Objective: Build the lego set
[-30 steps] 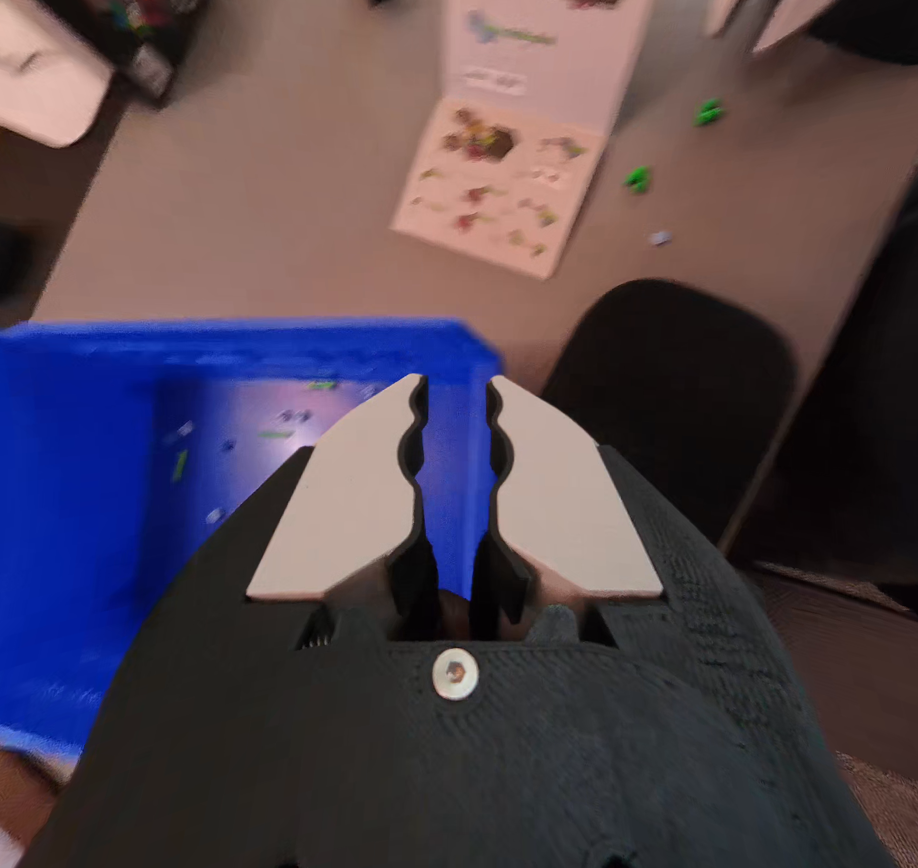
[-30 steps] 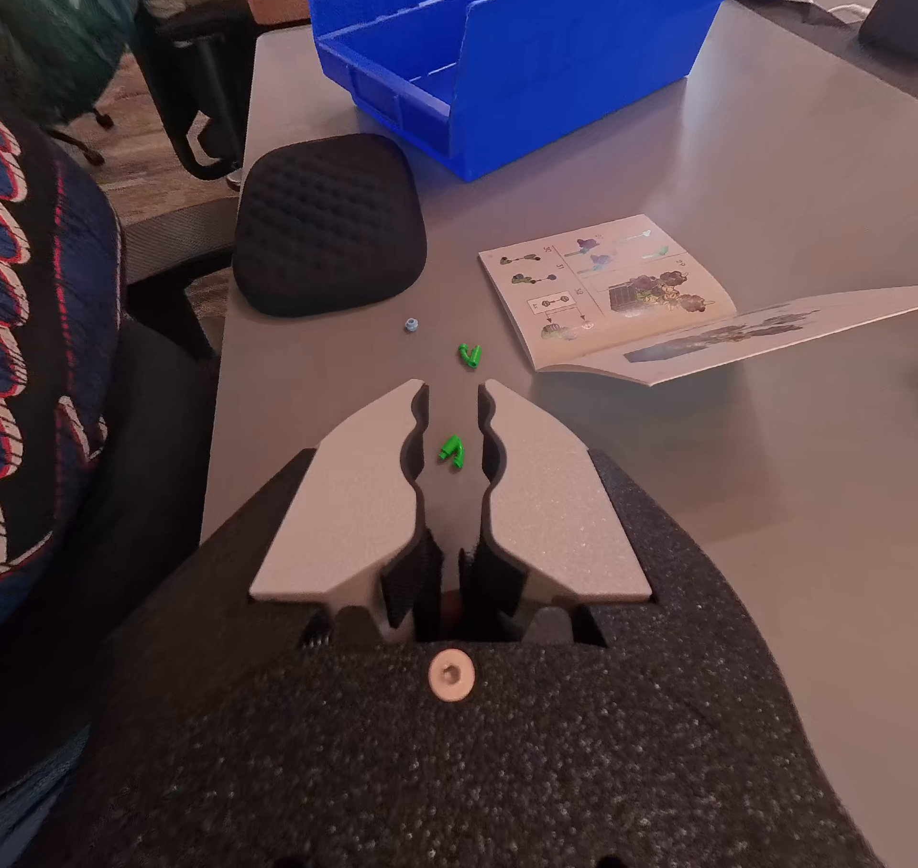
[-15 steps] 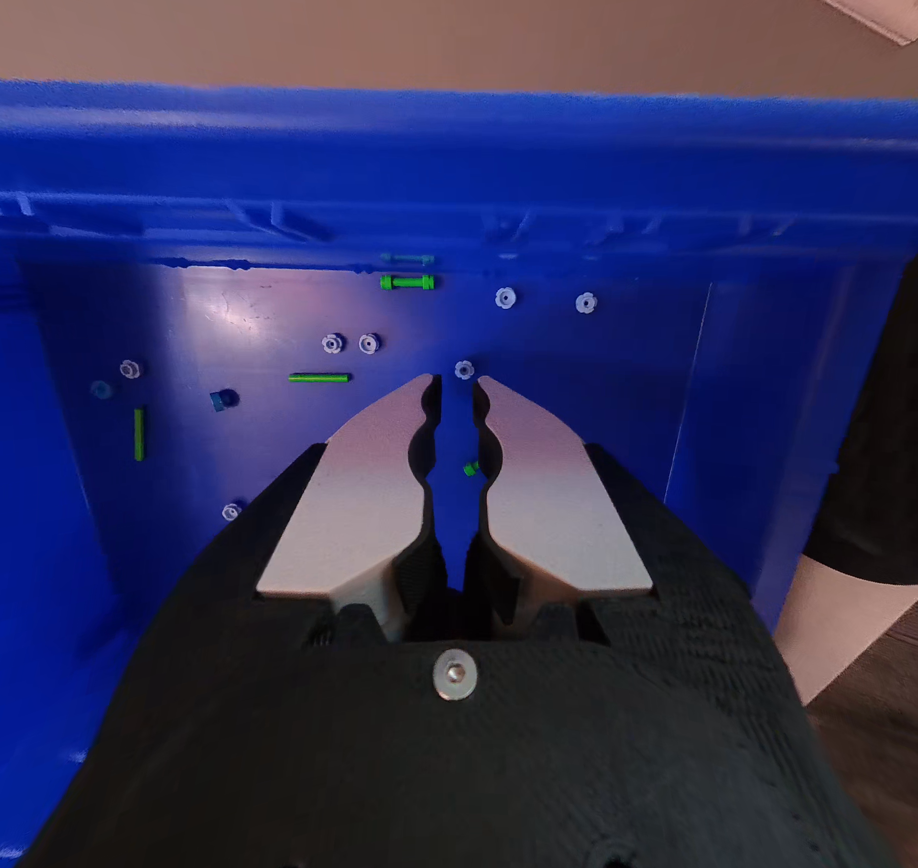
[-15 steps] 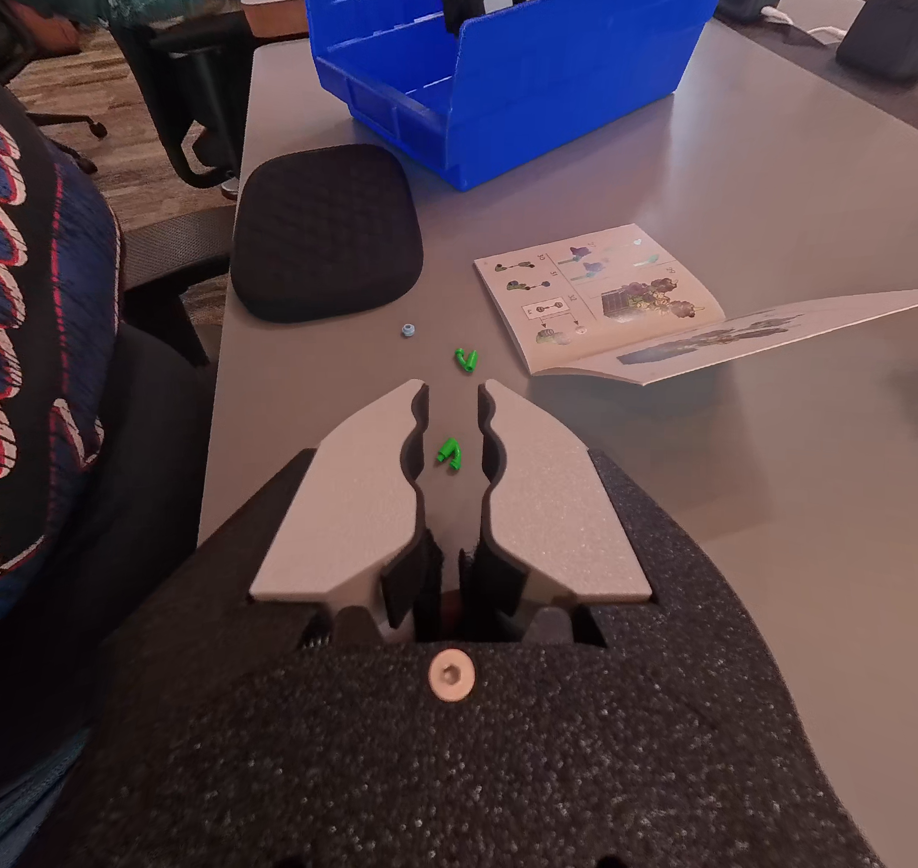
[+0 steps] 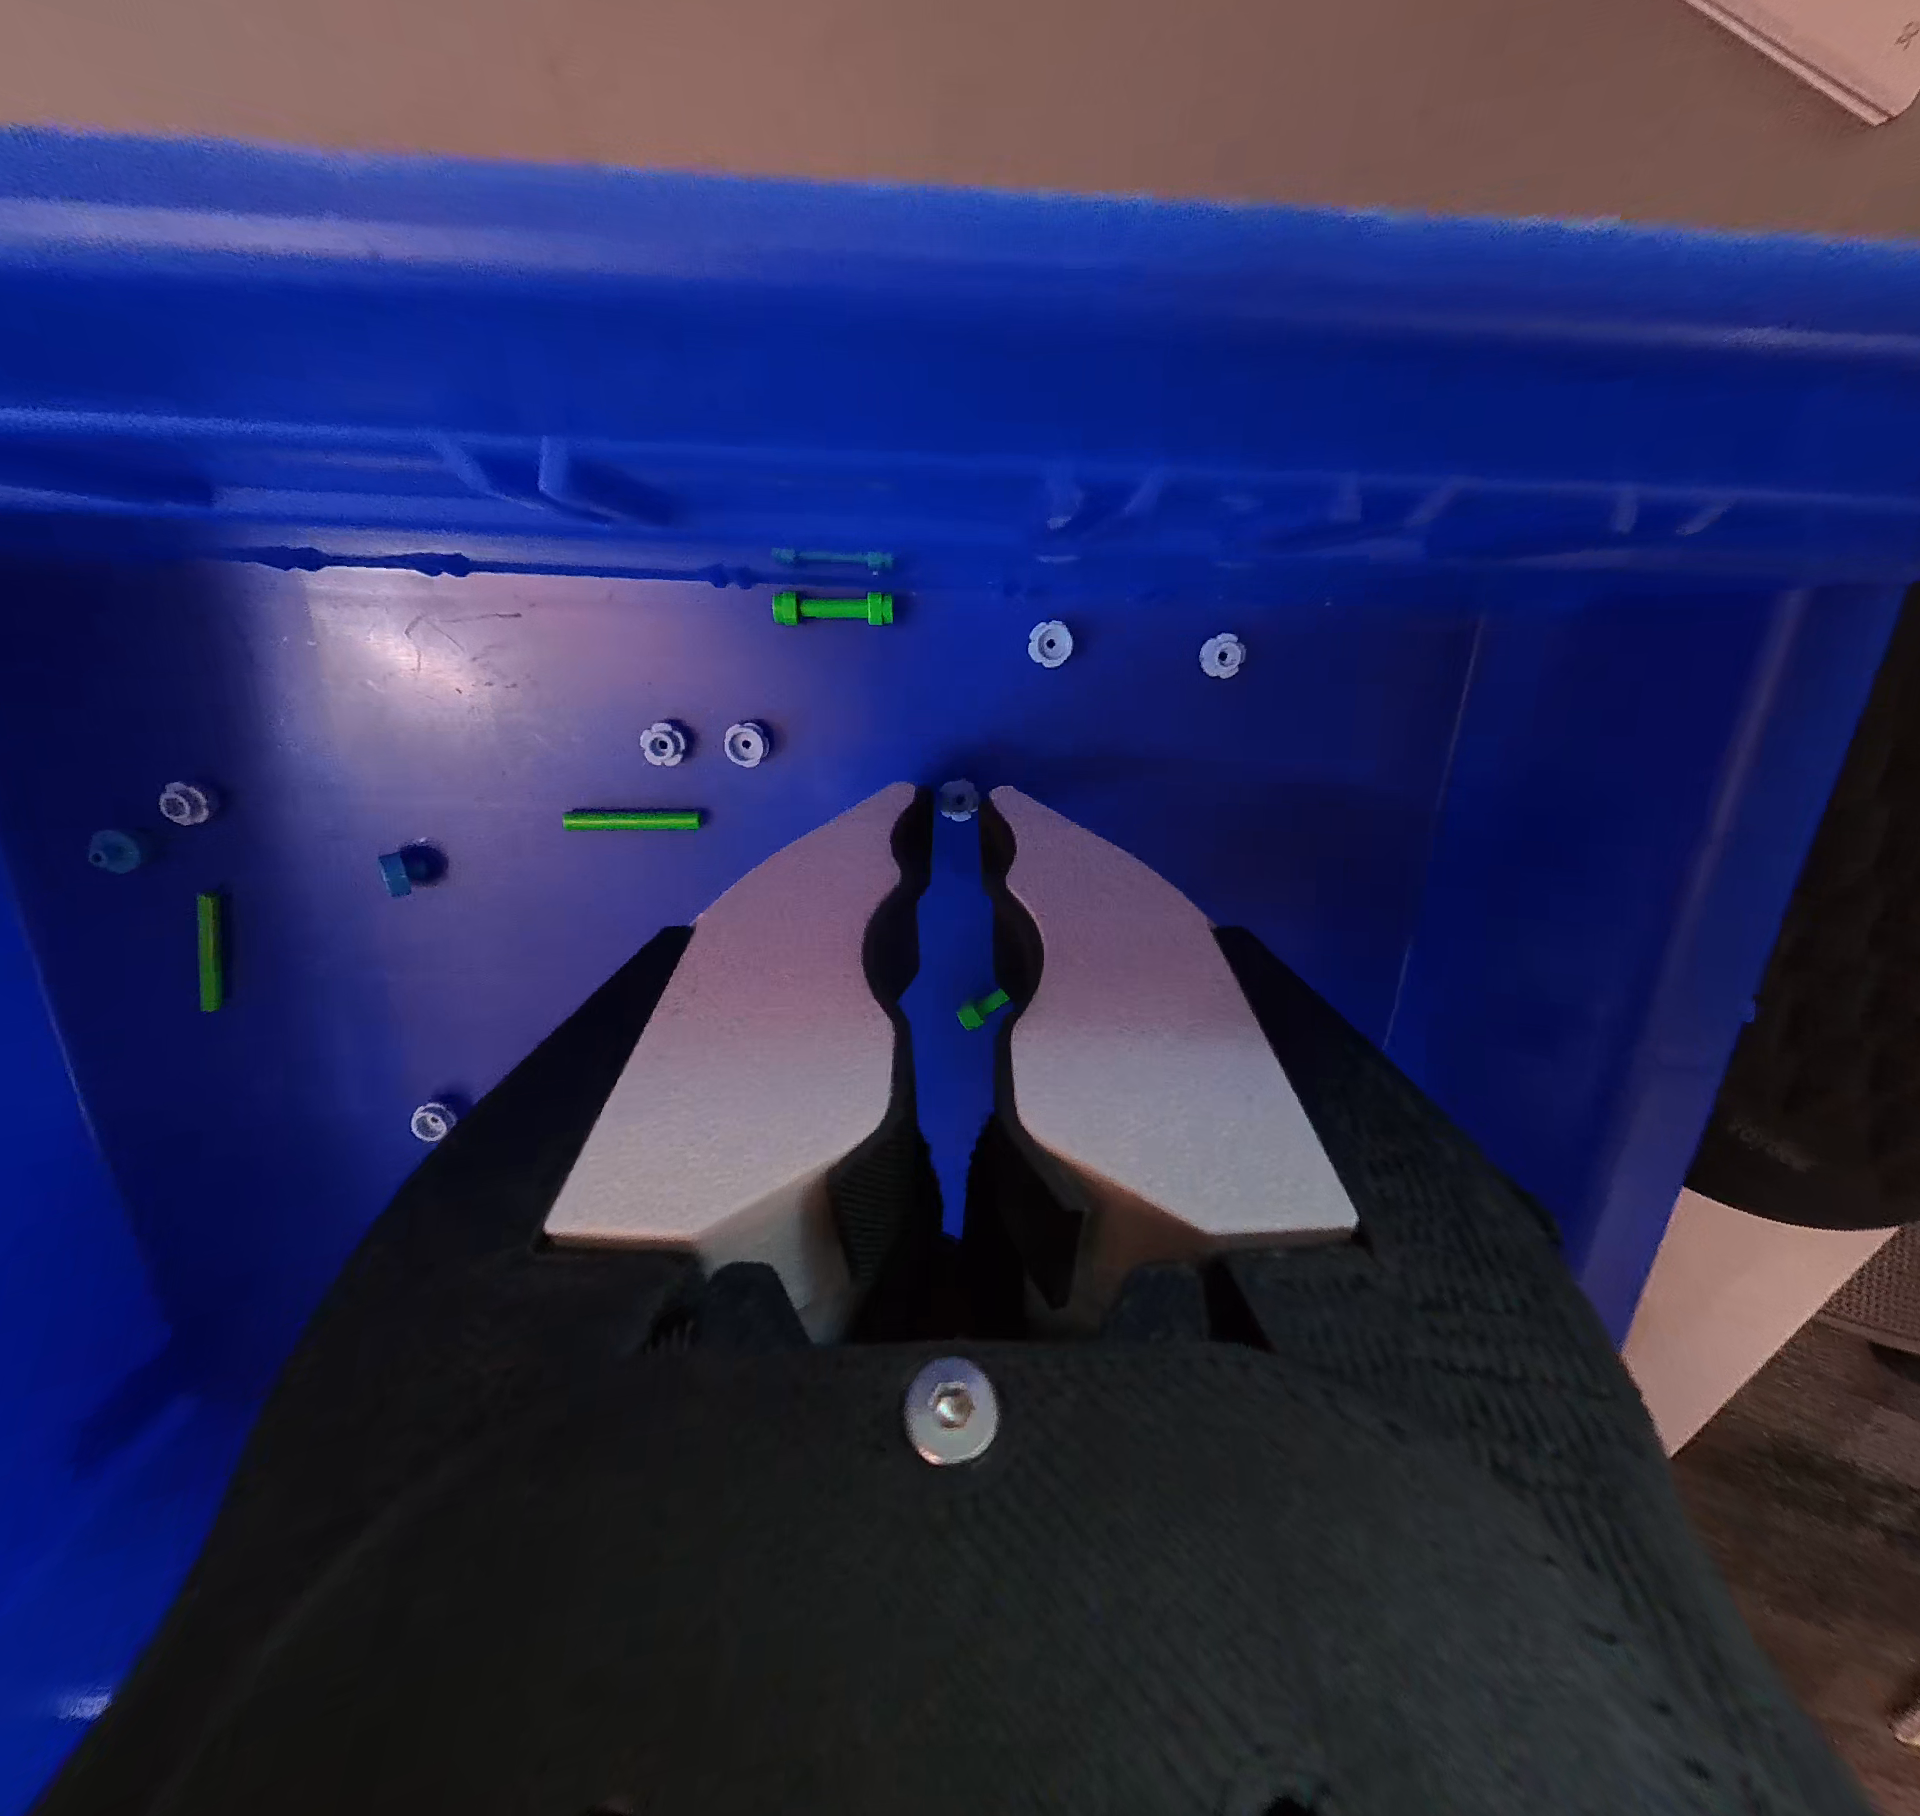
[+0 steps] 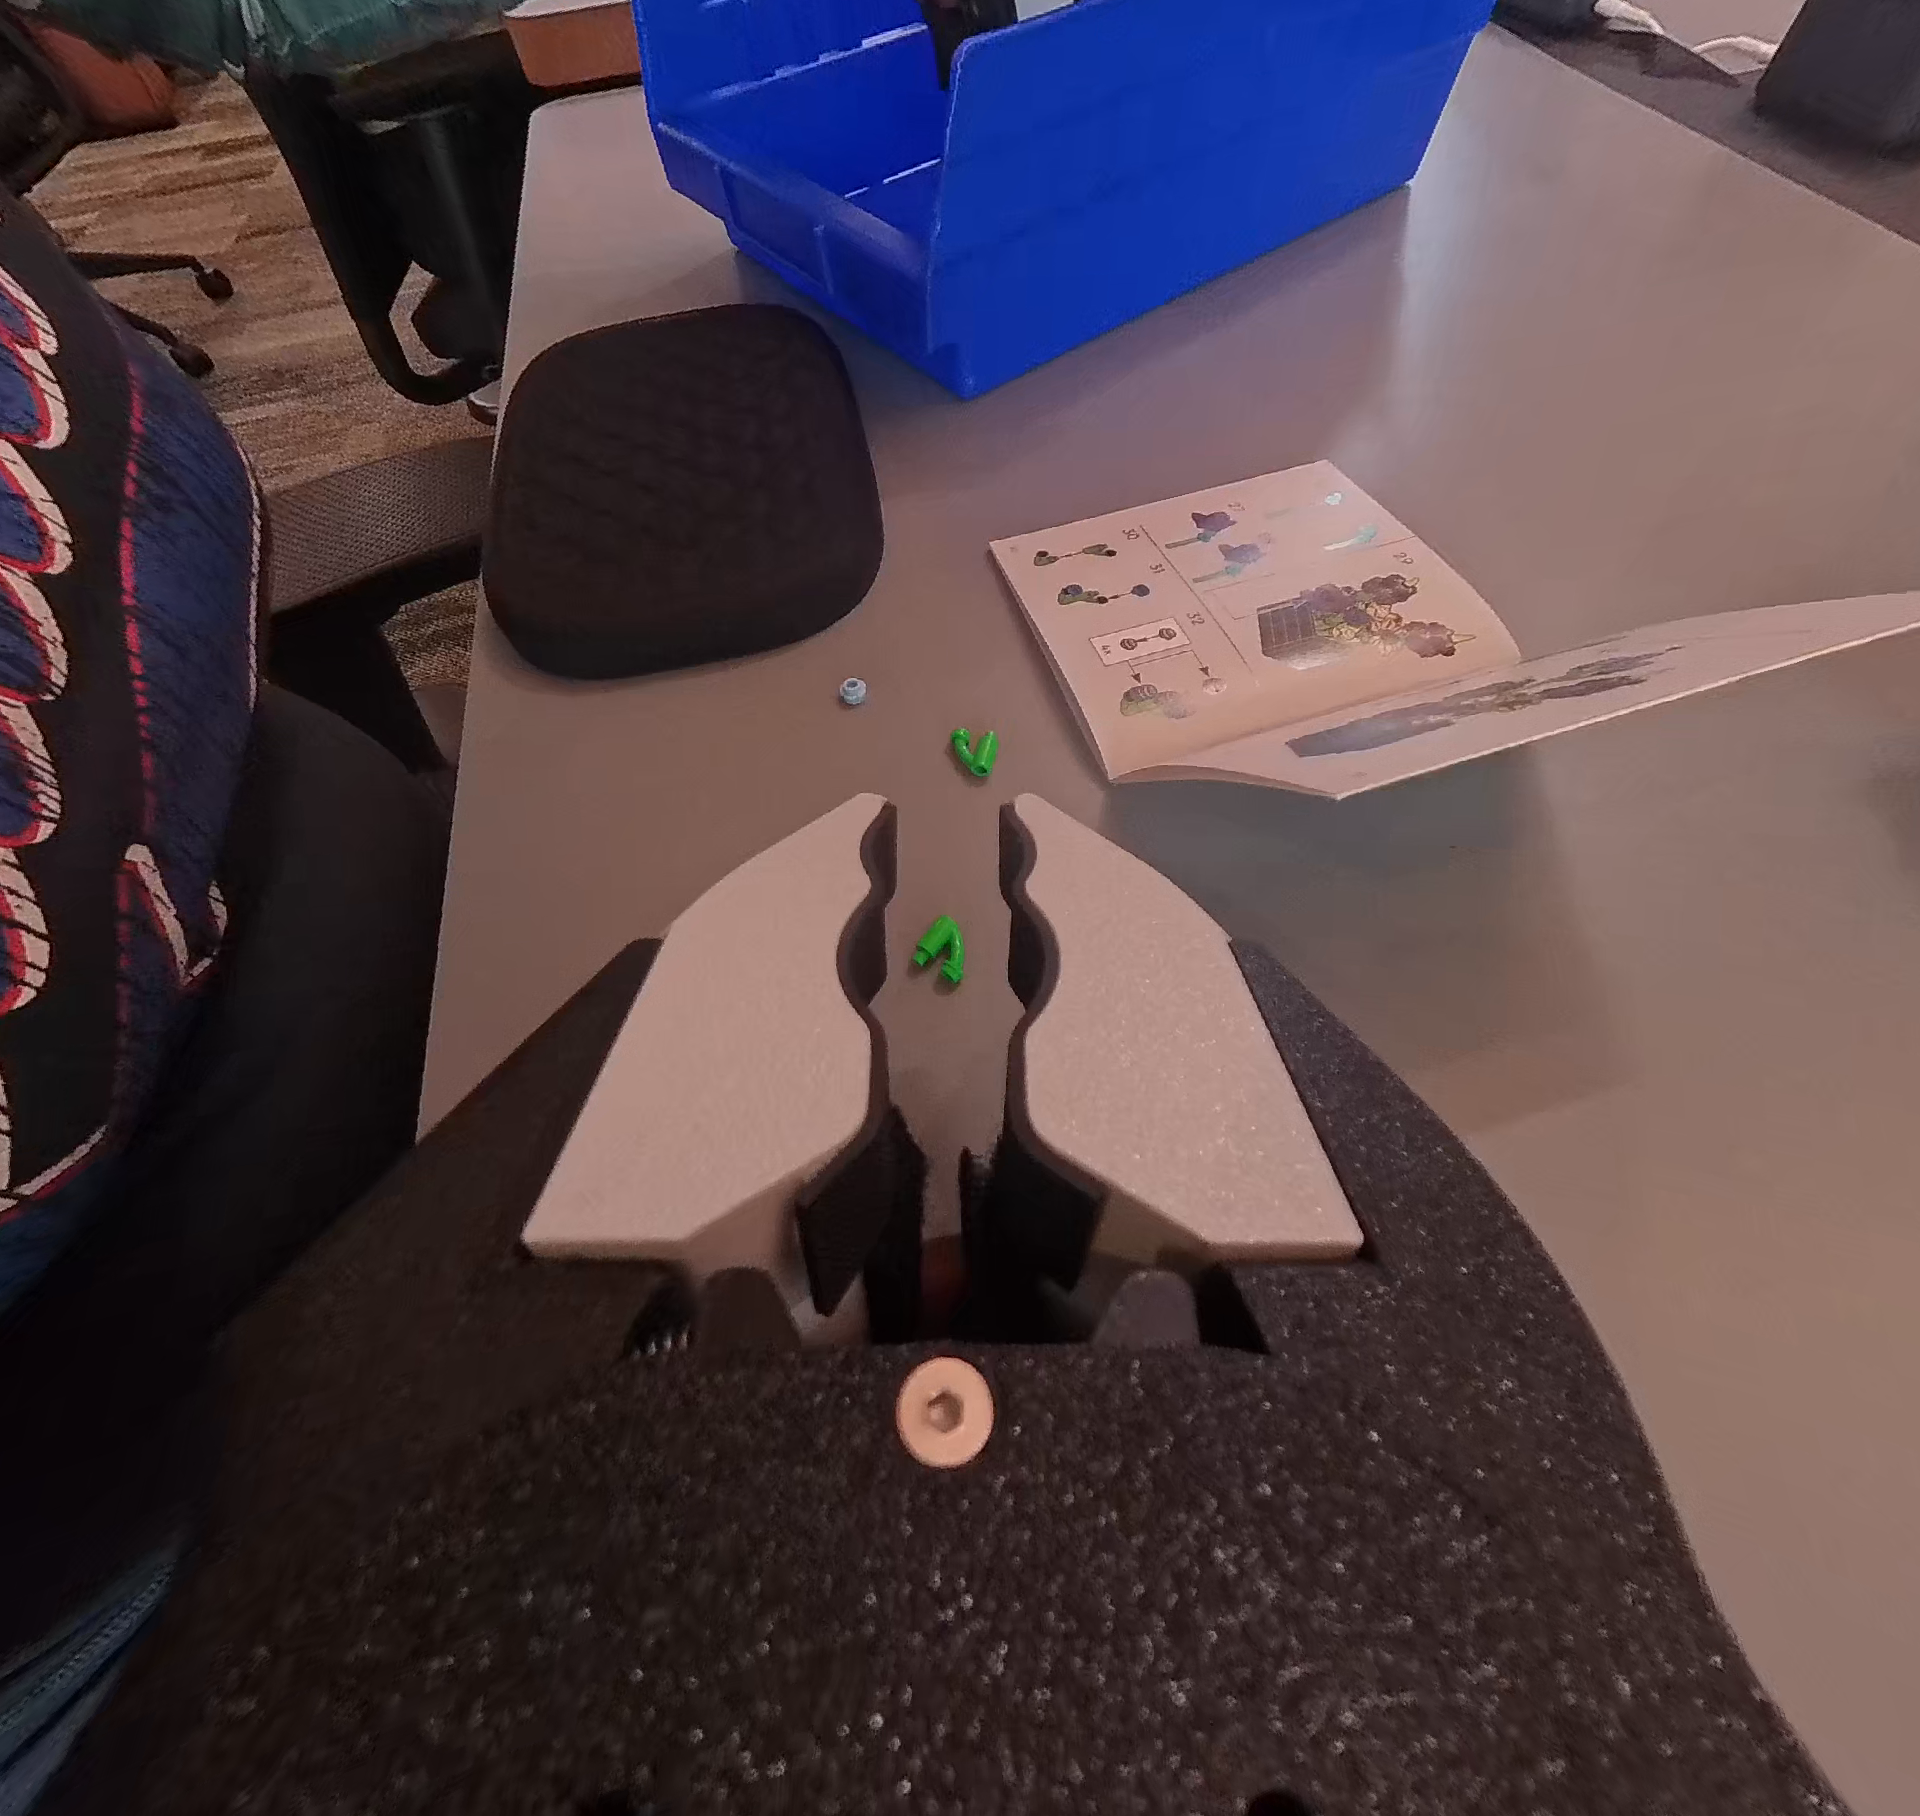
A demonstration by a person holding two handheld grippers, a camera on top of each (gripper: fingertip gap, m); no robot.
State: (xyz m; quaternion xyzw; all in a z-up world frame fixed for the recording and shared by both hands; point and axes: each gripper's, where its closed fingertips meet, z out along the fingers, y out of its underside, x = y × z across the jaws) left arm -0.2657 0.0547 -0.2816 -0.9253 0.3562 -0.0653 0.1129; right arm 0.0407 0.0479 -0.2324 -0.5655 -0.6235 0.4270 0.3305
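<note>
My left gripper [image 5: 954,795] is open and empty, reaching down into the blue bin [image 5: 935,364]. A pale round stud piece [image 5: 958,800] lies on the bin floor just at its fingertips, and a short green peg [image 5: 981,1010] shows in the gap between the fingers. Several more pale studs [image 5: 1049,643] and green rods [image 5: 831,609] lie on the bin floor. My right gripper [image 6: 943,808] is open and empty, held above the grey table [image 6: 1558,935]. A green bent piece [image 6: 940,951] lies between its fingers; a second one [image 6: 975,753] and a pale blue stud [image 6: 853,692] lie beyond.
An open instruction booklet [image 6: 1278,623] lies right of the green pieces. A black cushion pad [image 6: 681,488] sits at the table's left edge. The blue bin [image 6: 1091,166] stands at the back with the left gripper inside. A person's patterned sleeve [image 6: 104,727] is at the left. The gap from one gripper's tips to the other's is roughly 30 cm.
My left gripper swung from above the table over the bin and lowered into it, nearing the pale stud. My right gripper stayed almost still over the green piece.
</note>
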